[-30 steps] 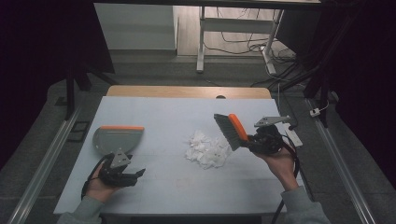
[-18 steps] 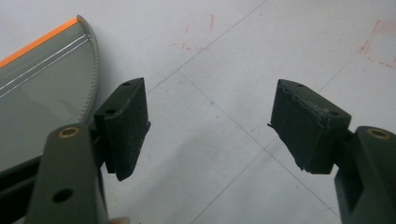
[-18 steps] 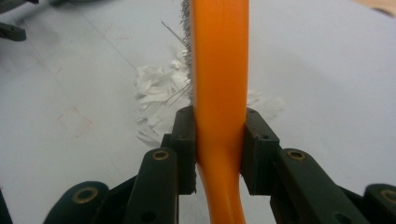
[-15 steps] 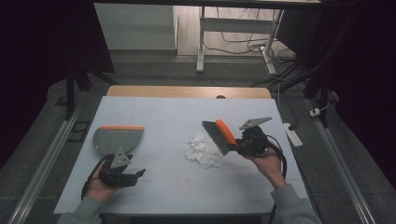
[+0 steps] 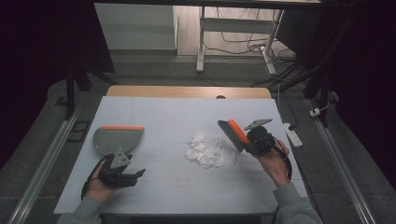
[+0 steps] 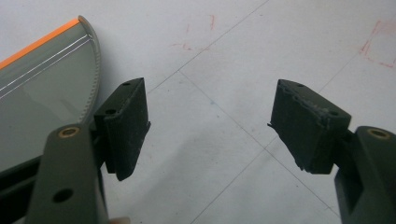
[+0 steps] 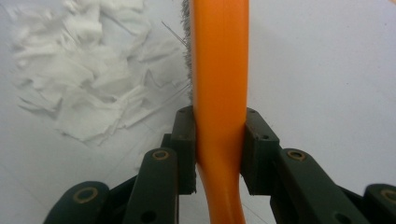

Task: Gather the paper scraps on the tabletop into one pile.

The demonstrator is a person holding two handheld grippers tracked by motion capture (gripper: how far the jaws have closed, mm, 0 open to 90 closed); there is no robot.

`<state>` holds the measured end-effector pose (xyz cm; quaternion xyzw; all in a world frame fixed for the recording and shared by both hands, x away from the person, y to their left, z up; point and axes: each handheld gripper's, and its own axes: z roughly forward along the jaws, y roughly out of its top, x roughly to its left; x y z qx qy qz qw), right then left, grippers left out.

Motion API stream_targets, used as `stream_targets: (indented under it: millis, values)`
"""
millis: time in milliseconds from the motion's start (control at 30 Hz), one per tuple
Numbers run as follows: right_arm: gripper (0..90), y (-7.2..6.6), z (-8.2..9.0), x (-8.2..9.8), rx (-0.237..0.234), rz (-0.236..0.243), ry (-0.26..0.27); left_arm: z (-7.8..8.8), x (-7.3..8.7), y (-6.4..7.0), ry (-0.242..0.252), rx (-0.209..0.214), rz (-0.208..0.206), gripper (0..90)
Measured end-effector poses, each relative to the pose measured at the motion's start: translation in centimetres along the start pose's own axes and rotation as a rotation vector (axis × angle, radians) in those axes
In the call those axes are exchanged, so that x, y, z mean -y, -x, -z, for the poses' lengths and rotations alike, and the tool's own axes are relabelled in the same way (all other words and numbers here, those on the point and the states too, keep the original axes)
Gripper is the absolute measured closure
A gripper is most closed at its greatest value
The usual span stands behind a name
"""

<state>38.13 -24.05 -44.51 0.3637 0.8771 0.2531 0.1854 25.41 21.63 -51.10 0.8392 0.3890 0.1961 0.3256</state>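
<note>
An orange-handled brush (image 5: 235,134) (image 7: 219,70) with grey bristles is clamped in my right gripper (image 5: 256,140) (image 7: 218,149), whose pads press on its handle. Its bristle edge sits at the right side of a pile of white paper scraps (image 5: 208,150) (image 7: 88,79) in the middle of the white table. A grey dustpan (image 5: 116,137) (image 6: 37,98) with an orange front lip lies at the left. Just in front of it, my left gripper (image 5: 127,176) (image 6: 210,128) rests on the table, open, with nothing between its pads.
The white table top (image 5: 187,116) ends in a wooden strip (image 5: 187,92) at the far side. A small white device (image 5: 291,134) lies off the right edge. Metal rails (image 5: 51,154) run along both sides. Faint red marks (image 6: 383,44) show on the surface.
My right gripper has carried the brush down and to the left, from above the pile's right side to its edge. The left gripper and dustpan have stayed put.
</note>
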Motion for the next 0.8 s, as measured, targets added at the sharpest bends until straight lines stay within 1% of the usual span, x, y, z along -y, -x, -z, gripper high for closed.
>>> stream_targets:
  millis: [100,200,267,333,367,500,633,700,800]
  values:
    - [69.9,0.2,1.0,0.3,-0.002,-0.004,0.024,0.0,0.0,0.0,-0.001,-0.001,-0.001,28.4]
    - [69.9,0.3,2.3,1.1,-0.013,-0.028,0.073,0.1,0.0,0.1,0.000,-0.002,-0.003,28.5]
    - [69.9,0.4,3.2,2.1,-0.018,-0.045,0.104,0.1,0.0,0.0,0.004,-0.002,0.002,28.4]
    - [69.9,0.5,3.9,3.4,-0.026,-0.073,0.132,0.1,-0.1,0.1,0.004,0.001,0.002,28.4]
    - [69.9,0.5,4.3,4.1,-0.025,-0.079,0.144,0.0,-0.1,0.1,0.005,0.001,0.001,28.5]
    - [69.9,0.8,5.3,6.6,-0.017,-0.103,0.169,0.0,-0.2,0.2,0.011,0.001,0.000,28.4]
    - [69.9,0.9,5.7,8.2,-0.020,-0.115,0.185,-0.1,-0.3,0.3,0.013,0.001,0.000,28.4]
    - [69.9,1.0,5.5,8.6,-0.027,-0.125,0.194,-0.2,-0.4,0.3,0.016,-0.001,0.001,28.3]
    - [69.9,0.9,5.2,8.7,-0.035,-0.117,0.199,0.0,-0.3,0.3,0.029,-0.003,0.008,28.3]
